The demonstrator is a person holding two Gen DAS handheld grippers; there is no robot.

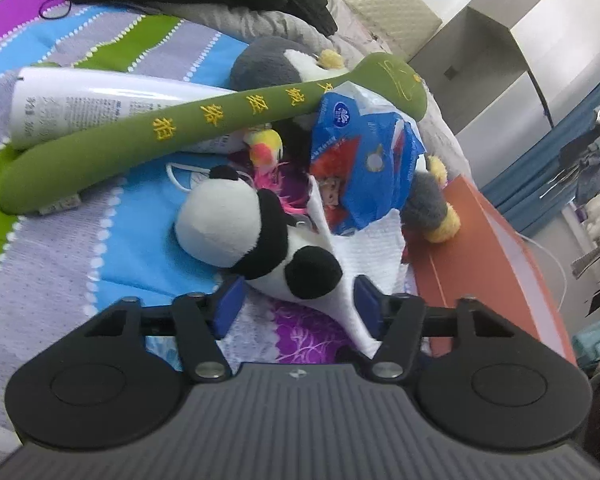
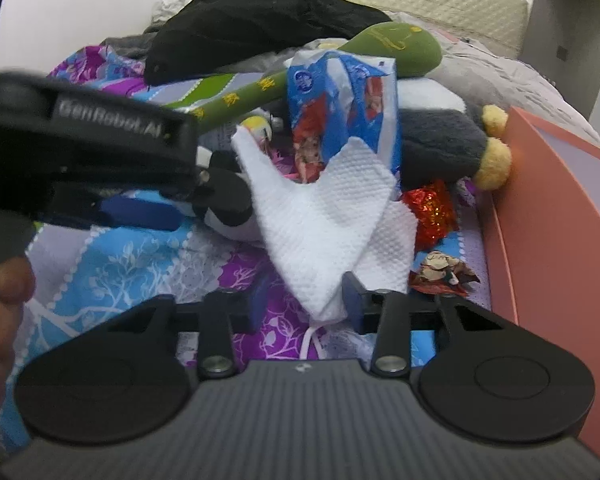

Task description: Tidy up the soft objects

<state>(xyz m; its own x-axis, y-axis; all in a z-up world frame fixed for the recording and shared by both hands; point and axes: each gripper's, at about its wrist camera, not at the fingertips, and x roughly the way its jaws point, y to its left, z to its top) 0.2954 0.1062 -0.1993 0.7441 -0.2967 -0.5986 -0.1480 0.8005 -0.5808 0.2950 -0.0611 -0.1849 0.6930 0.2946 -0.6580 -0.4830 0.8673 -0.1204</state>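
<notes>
The left hand-held gripper (image 2: 148, 210) said "GenRobot.AI" and stood spread around the toy panda (image 1: 256, 236). The right hand-held gripper (image 2: 306, 300) stood spread around a white tissue (image 2: 328, 216).

A black-and-white plush panda (image 1: 256, 236) lies at centre frame on the striped floral bedspread (image 1: 100, 248), with a long green plush spoon (image 1: 188, 120) stretched diagonally behind it over a white printed tube (image 1: 80, 100). To the right, a blue plastic tissue pack (image 1: 364, 152) rests on a grey-and-yellow plush penguin (image 1: 428, 200). An embossed white paper tissue (image 2: 328, 216) lies in front, and an orange bed rail (image 1: 480, 248) runs along the right edge.
</notes>
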